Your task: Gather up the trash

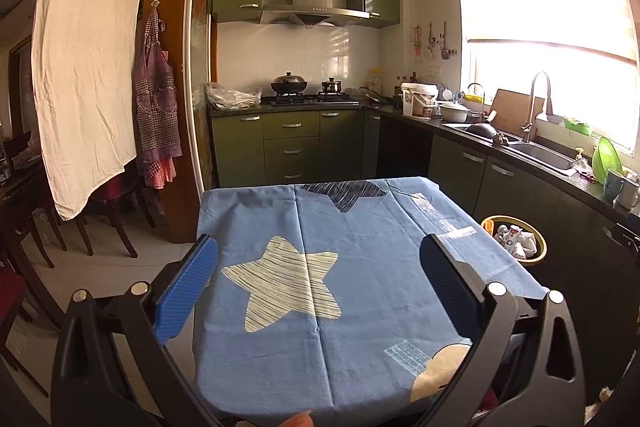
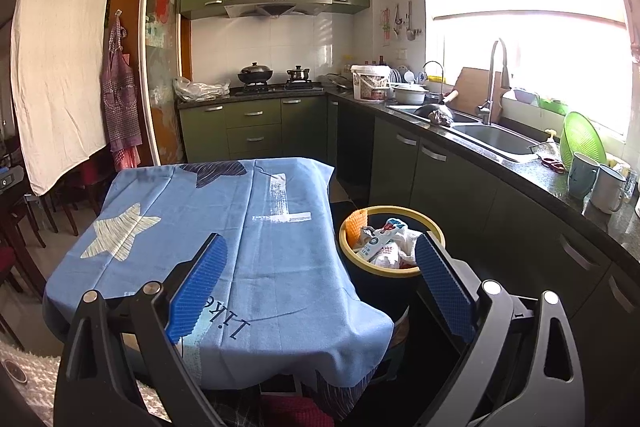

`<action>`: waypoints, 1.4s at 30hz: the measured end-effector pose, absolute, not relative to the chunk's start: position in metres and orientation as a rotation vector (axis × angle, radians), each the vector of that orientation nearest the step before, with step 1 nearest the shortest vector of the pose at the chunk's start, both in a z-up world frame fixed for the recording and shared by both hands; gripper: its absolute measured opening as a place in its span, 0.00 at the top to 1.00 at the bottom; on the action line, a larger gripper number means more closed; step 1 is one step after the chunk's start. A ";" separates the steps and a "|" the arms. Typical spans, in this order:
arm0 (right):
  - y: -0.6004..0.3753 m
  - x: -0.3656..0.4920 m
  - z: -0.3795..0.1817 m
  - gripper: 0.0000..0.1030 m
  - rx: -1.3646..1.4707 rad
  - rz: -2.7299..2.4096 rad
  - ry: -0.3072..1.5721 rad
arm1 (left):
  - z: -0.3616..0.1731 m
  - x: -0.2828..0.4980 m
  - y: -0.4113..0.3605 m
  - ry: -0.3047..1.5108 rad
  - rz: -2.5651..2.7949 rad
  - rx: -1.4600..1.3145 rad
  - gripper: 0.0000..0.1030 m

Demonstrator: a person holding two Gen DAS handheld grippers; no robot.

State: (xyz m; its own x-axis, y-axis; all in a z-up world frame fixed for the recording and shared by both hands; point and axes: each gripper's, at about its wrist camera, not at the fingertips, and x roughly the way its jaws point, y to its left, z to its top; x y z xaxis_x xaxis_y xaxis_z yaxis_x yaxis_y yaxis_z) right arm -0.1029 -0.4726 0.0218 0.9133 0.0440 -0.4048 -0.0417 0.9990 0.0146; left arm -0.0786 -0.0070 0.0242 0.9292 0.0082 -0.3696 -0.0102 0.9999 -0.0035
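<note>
Left wrist view first: the left gripper [image 1: 318, 269] hangs over the tabletop [image 1: 360, 259], its blue-padded fingers [image 1: 188, 291] spread wide with nothing between them but blue cloth. That cloth covers the whole tabletop, and a pale striped star [image 1: 286, 289] sits right between the fingers, with a dark star [image 1: 344, 193] at the far edge. Off to the right, down on the floor beside the tabletop, stands the trash bin [image 1: 538, 255], yellow-rimmed, with crumpled white wrappers [image 1: 514, 239] inside it. Beyond, green kitchen cabinets, a wok [image 1: 289, 81] on the stove, and a faucet [image 1: 534, 103] over the sink by the bright window.

Over to the right wrist view: the right gripper [image 2: 320, 267] is also wide open and holds nothing. Its left finger [image 2: 196, 291] lies over the cloth's near right part, its right finger [image 2: 442, 287] crosses in front of the trash bin [image 2: 348, 251]. The bin stands just beside the tabletop's [image 2: 280, 267] right edge, and here the trash shows clearly: white and red printed wrappers [image 2: 384, 243] piled in it, something orange [image 2: 356, 225] tucked against the rim's far left. A green colander [image 2: 582, 143] and two mugs [image 2: 596, 179] stand on the counter at right.
</note>
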 end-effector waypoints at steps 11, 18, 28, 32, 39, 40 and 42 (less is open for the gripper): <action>-0.472 -0.101 0.019 0.09 0.008 0.048 0.420 | 0.023 -0.079 -0.009 0.381 0.008 -0.002 0.07; -0.470 -0.100 0.016 0.09 0.011 0.053 0.425 | 0.022 -0.077 -0.007 0.381 0.013 0.002 0.07; -0.469 -0.099 0.015 0.08 0.014 0.052 0.429 | 0.020 -0.074 -0.006 0.392 0.000 0.012 0.06; -0.468 -0.098 0.013 0.08 0.015 0.058 0.433 | 0.020 -0.074 -0.007 0.395 -0.004 0.013 0.07; -0.467 -0.097 0.010 0.08 0.017 0.059 0.437 | 0.020 -0.073 -0.007 0.399 -0.007 0.017 0.07; -0.467 -0.097 0.010 0.08 0.018 0.058 0.437 | 0.020 -0.073 -0.007 0.399 -0.007 0.015 0.07; -0.467 -0.097 0.009 0.08 0.018 0.060 0.438 | 0.020 -0.073 -0.007 0.400 -0.008 0.017 0.07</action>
